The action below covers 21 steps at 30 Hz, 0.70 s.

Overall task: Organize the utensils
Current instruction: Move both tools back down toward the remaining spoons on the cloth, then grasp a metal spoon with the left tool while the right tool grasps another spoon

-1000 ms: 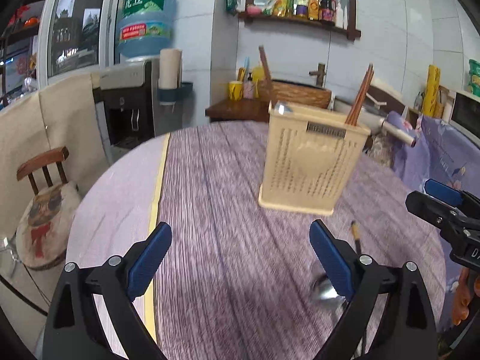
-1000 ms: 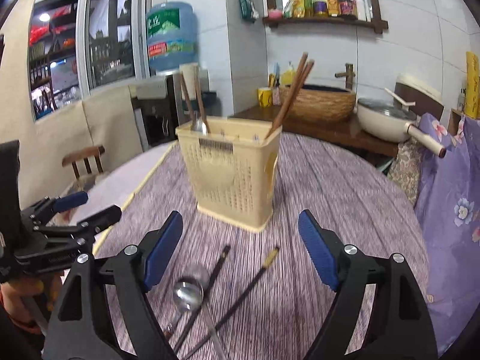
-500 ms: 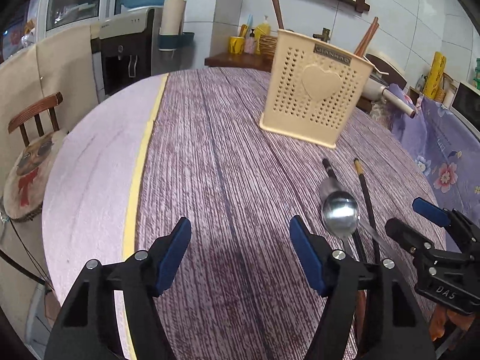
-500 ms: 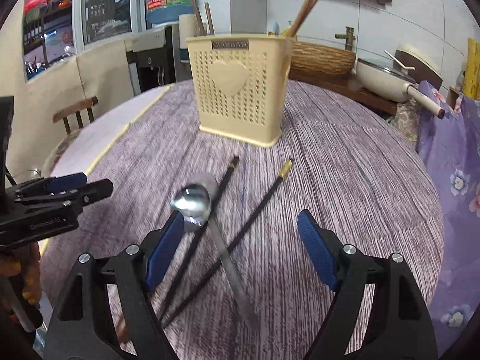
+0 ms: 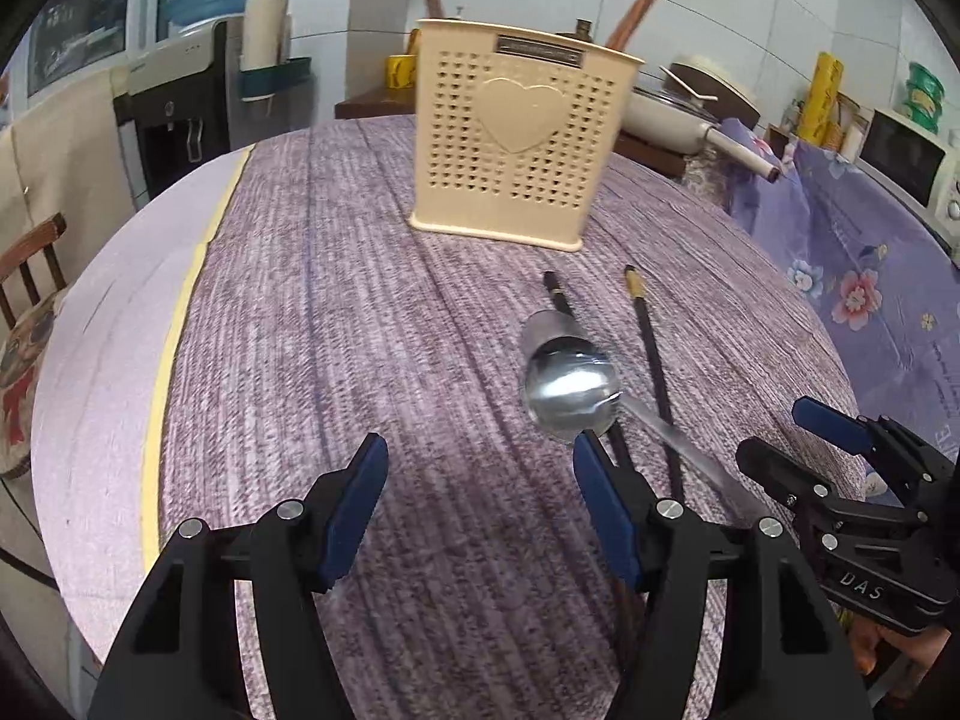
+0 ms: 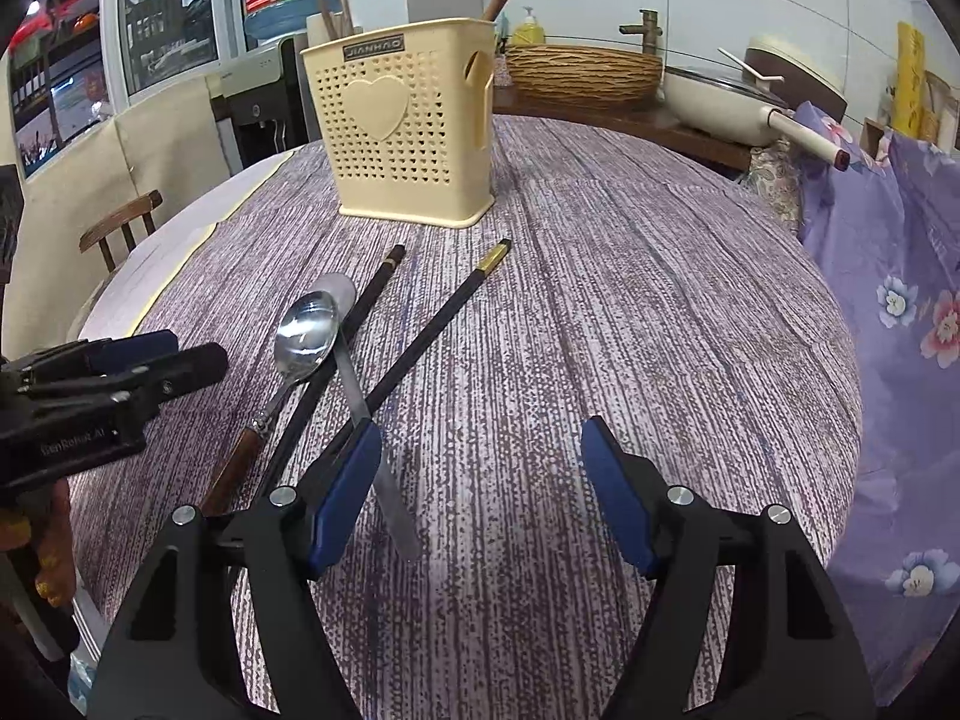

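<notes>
While both grippers hang low over the table (image 6: 660,312), neither holds anything; the left gripper (image 5: 474,498) has its jaws closing on bare cloth at lower centre of its view, and the right gripper (image 6: 480,480) is closing too, with only the flat end of a steel handle just inside its left pad.

At centre right of the left view lies a spoon (image 5: 570,384), bowl up, across two dark chopsticks (image 5: 651,348); a second spoon (image 5: 549,324) seems to sit under it, though blur makes that uncertain. The holder (image 6: 408,126) stands upright at top centre of the right view, well apart from the pile, with chopsticks already in it.

Because the pieces cross and touch, the main risk is a pinch that takes two at once, or one that nudges a spoon so that it slides off the sticks and scatters them; a round steel handle may also slip from flat pads if caught near its end. The two grippers are near each other at the pile, so they could collide if both go for the same piece.
</notes>
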Each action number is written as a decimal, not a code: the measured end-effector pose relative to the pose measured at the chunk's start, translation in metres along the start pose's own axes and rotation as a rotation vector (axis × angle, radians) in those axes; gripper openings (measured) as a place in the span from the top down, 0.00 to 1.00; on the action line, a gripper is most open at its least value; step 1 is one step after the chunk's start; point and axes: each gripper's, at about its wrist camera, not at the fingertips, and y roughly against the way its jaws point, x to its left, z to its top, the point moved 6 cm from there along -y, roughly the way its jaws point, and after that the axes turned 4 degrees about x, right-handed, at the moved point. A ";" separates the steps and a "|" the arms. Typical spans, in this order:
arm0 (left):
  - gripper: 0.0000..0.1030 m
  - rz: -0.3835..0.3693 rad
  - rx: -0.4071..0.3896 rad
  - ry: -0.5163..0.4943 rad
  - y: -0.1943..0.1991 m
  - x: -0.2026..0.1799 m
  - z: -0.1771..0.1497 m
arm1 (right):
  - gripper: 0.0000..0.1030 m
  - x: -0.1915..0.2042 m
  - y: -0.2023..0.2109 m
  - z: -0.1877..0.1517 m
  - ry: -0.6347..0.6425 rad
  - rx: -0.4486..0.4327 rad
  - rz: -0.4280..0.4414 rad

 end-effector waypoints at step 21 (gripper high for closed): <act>0.36 0.015 0.098 -0.083 -0.038 -0.034 0.016 | 0.33 -0.031 0.006 0.003 -0.088 -0.013 0.015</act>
